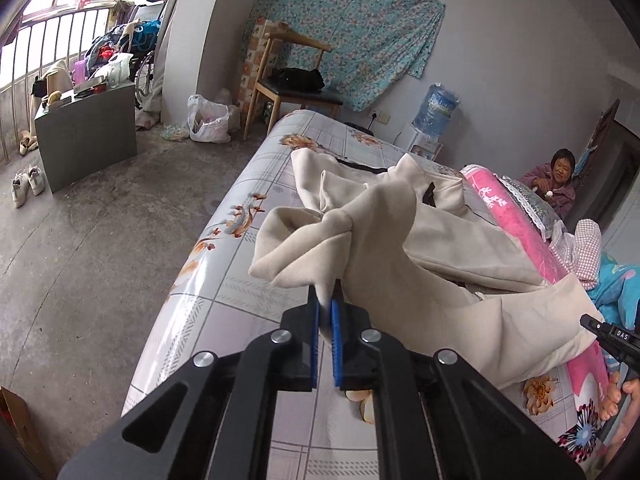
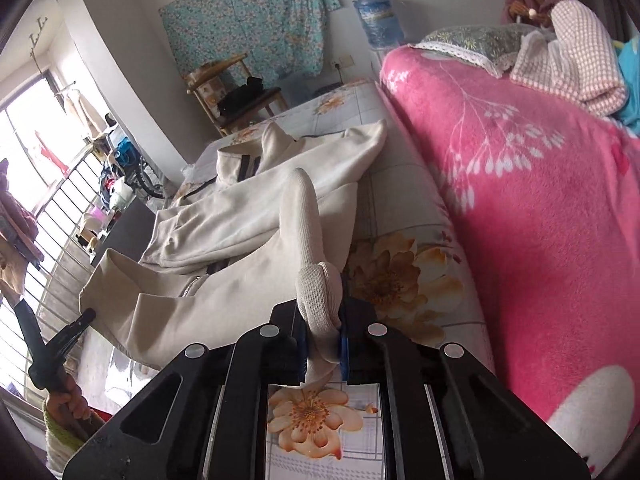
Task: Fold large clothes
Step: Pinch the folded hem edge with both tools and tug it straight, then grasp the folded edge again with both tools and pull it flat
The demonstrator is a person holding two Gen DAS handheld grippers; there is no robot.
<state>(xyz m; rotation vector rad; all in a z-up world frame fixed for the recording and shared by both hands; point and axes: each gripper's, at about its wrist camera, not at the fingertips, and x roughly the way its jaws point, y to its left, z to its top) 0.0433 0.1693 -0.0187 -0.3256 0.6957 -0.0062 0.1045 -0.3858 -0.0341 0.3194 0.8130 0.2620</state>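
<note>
A cream zip-up jacket [image 1: 460, 240] lies crumpled on the bed's floral sheet [image 1: 240, 280]. My left gripper [image 1: 325, 304] is shut on a bunched fold of the jacket, which rises from its blue pads. In the right wrist view the same jacket [image 2: 240, 216] stretches across the sheet [image 2: 392, 208]. My right gripper [image 2: 322, 320] is shut on the jacket's ribbed cuff [image 2: 316, 280], with the sleeve running away up the bed. The other hand-held gripper shows at the right edge of the left view [image 1: 612, 340] and at the lower left of the right view [image 2: 48, 344].
A pink blanket [image 2: 540, 200] lies along the bed's right side, with a pillow [image 2: 472, 40] and checked cloth [image 2: 576, 56] behind it. A person [image 1: 556, 184] sits beyond the bed. A wooden chair [image 1: 292, 76], a water bottle [image 1: 438, 108] and a grey cabinet [image 1: 88, 132] stand around the concrete floor [image 1: 100, 260].
</note>
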